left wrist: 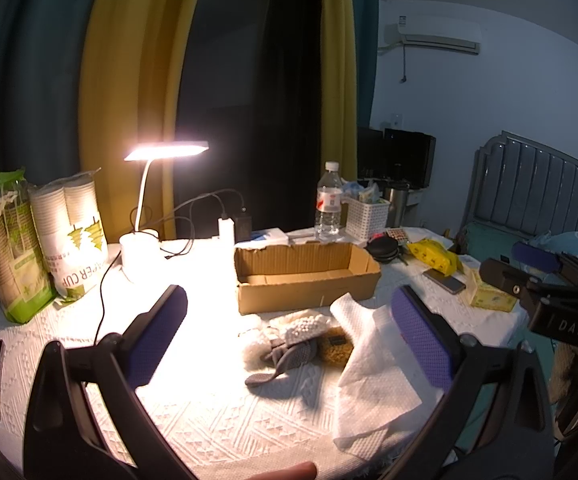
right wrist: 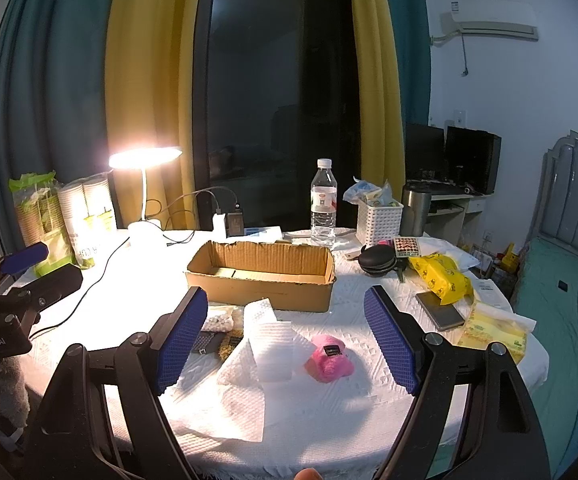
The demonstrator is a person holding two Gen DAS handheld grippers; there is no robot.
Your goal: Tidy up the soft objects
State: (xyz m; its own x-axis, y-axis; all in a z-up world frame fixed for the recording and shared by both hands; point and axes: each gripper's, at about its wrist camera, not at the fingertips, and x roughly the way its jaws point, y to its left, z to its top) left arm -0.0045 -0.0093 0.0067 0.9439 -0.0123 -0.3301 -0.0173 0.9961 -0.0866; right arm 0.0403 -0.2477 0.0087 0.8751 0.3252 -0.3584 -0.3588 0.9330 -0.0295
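With both my left gripper [left wrist: 289, 334] and right gripper [right wrist: 287, 338] gaping empty, I'm lining up the pink plush [right wrist: 329, 359] near the cardboard box [right wrist: 263, 276]; next, close gently.

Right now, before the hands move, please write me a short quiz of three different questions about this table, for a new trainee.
1. True or false: the cardboard box already holds a soft item.
2. Which soft item lies nearest the right gripper? A) pink plush B) grey knitted piece C) yellow packet
3. Fill in: the fingers of the left gripper are ___, holding nothing.

Key:
1. False: the part of its inside that shows is bare.
2. A: it lies on the white tablecloth beside the paper towel, between the open fingers.
3. Open.
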